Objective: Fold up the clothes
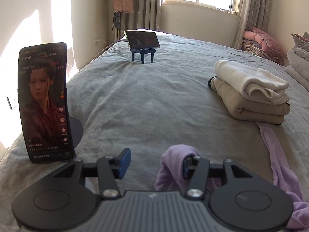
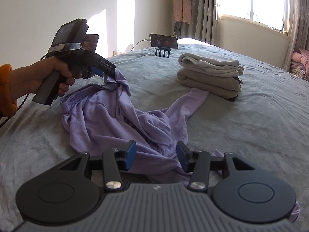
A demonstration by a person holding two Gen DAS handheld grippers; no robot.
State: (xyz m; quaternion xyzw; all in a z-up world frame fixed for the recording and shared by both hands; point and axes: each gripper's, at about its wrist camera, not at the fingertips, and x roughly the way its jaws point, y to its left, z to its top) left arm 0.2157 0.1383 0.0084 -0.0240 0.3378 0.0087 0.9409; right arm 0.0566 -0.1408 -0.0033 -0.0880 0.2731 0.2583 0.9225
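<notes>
Lilac garment (image 2: 119, 119) draped over left gripper (image 1: 155, 164)

Spread crumpled across a grey bedspread (image 2: 241, 135): a lilac garment (image 2: 108, 119), one leg stretching far right to touch a folded stack (image 2: 209, 75) of cream and beige clothes. Near edge, right gripper (image 2: 156, 155) with blue pads apart, lilac cloth lying between them, unpressed. Far left, left gripper (image 2: 109, 71) in a hand (image 2: 44, 77) with an orange sleeve (image 2: 6, 90), a fold of the waistband draped over its tip. Farther back, a phone (image 2: 164, 41) on a blue stand (image 2: 162, 53); curtains (image 2: 204, 9) beside a sunlit window (image 2: 251, 0).
</notes>
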